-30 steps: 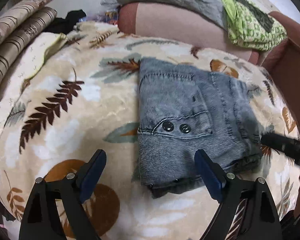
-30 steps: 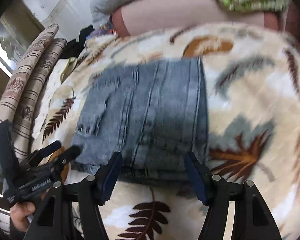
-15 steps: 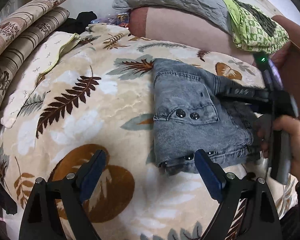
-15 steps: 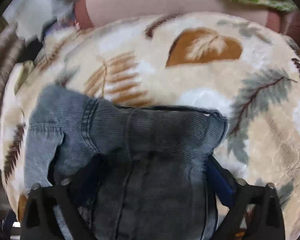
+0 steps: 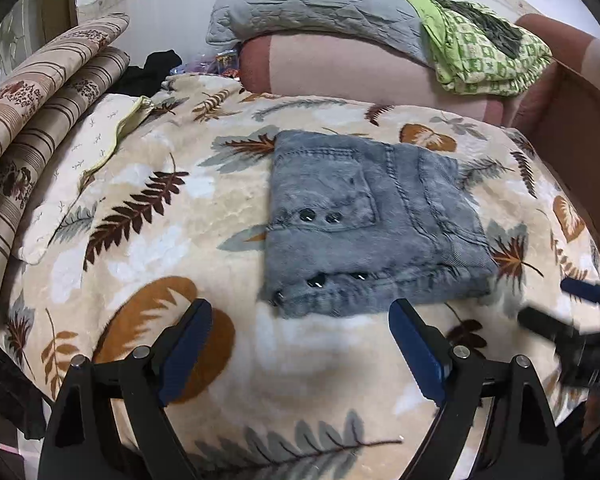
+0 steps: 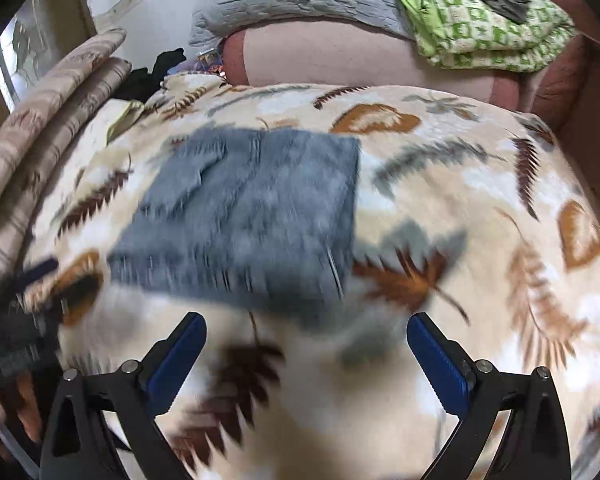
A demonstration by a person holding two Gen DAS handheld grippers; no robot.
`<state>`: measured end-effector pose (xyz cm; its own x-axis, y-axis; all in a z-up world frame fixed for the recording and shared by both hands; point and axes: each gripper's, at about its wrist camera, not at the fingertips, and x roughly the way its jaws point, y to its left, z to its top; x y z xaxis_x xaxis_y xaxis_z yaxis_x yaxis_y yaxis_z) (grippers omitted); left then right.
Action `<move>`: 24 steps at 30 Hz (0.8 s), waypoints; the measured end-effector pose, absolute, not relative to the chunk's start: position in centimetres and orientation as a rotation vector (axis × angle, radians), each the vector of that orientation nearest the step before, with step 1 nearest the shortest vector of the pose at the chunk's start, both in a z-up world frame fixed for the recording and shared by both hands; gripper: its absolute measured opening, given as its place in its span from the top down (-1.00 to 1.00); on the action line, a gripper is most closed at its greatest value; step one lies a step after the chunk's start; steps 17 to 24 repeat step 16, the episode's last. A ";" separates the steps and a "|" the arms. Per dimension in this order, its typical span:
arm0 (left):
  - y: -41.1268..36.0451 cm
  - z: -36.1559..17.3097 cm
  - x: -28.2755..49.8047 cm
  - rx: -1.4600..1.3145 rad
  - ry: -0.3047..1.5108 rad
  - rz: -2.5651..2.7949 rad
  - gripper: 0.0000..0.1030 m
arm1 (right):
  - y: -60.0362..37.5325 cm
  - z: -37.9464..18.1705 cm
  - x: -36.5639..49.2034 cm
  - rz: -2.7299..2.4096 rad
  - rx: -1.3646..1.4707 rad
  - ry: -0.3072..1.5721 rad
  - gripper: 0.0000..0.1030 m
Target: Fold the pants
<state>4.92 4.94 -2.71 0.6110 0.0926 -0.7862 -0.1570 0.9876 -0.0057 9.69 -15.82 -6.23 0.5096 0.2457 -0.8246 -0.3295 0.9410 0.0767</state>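
The grey-blue denim pants lie folded into a compact rectangle on the leaf-print blanket, pocket with two dark buttons facing up. They also show, blurred, in the right wrist view. My left gripper is open and empty, just in front of the fold's near edge. My right gripper is open and empty, also back from the near edge. The right gripper shows blurred at the right edge of the left wrist view, apart from the pants.
Striped pillows lie stacked at the left. A pink bolster with a grey quilt and a green patterned cloth stands behind. A brown box wall rises at the right.
My right gripper has let go of the pants and pulled back off them. The fold now lies flat and squarer. My left gripper has drawn back a little.
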 end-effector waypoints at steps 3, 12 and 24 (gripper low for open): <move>3.9 -2.4 4.5 -0.074 0.900 0.125 -0.75 | -16.9 -6.3 7.9 0.329 -0.138 0.975 -0.97; 0.4 0.4 5.0 -0.010 0.838 0.079 -0.95 | -18.7 -3.5 7.1 0.295 -0.179 0.909 -0.97; 0.4 1.1 6.0 -0.031 0.833 0.062 -0.95 | -18.6 -2.8 7.8 0.301 -0.146 0.901 -0.97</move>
